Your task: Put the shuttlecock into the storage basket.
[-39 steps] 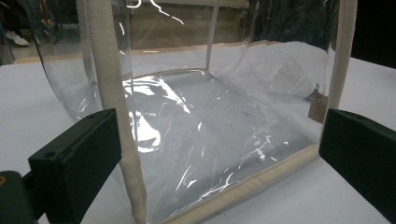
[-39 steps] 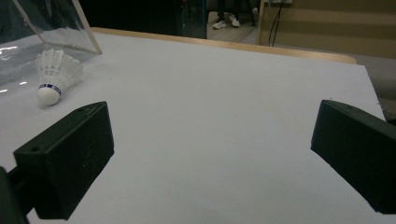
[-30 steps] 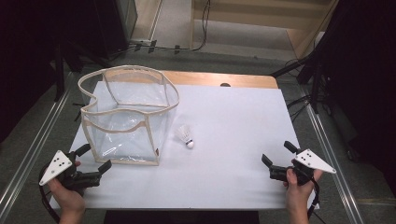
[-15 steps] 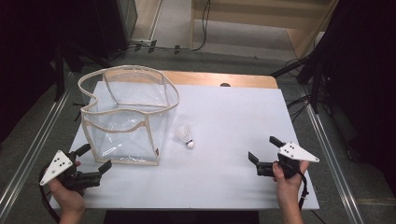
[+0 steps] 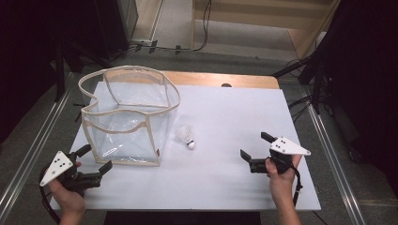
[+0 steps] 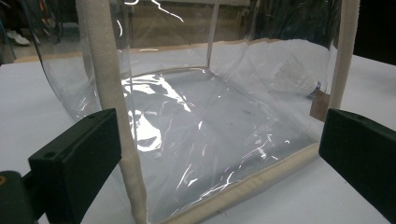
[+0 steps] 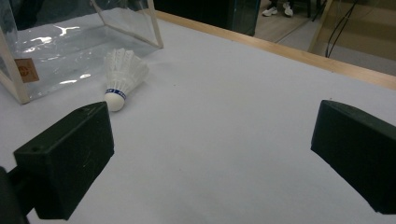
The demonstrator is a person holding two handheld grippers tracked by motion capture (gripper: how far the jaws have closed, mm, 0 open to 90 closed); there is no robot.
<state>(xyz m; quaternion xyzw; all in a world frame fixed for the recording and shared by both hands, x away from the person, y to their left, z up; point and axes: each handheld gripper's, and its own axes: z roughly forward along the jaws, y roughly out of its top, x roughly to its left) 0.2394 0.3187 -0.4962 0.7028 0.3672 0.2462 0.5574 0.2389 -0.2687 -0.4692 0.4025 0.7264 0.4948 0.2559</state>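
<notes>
A clear plastic bag (image 5: 126, 117) with cream fabric trim stands open-topped on the left of the white table (image 5: 225, 117). A white shuttlecock (image 5: 186, 136) lies on its side just right of the bag, cork toward me. My left gripper (image 5: 95, 158) is open at the bag's near left corner, its jaws straddling the bag's front wall (image 6: 205, 140) in the left gripper view. My right gripper (image 5: 254, 146) is open at the right, empty, facing the shuttlecock (image 7: 120, 77) from a short way off.
A wooden strip (image 5: 220, 79) edges the table's far side. Metal rails (image 5: 328, 140) run along both sides. Cables lie on the floor (image 5: 178, 33) beyond the table.
My right gripper has moved left and slightly forward across the table toward the shuttlecock. The left gripper, bag and shuttlecock have stayed put.
</notes>
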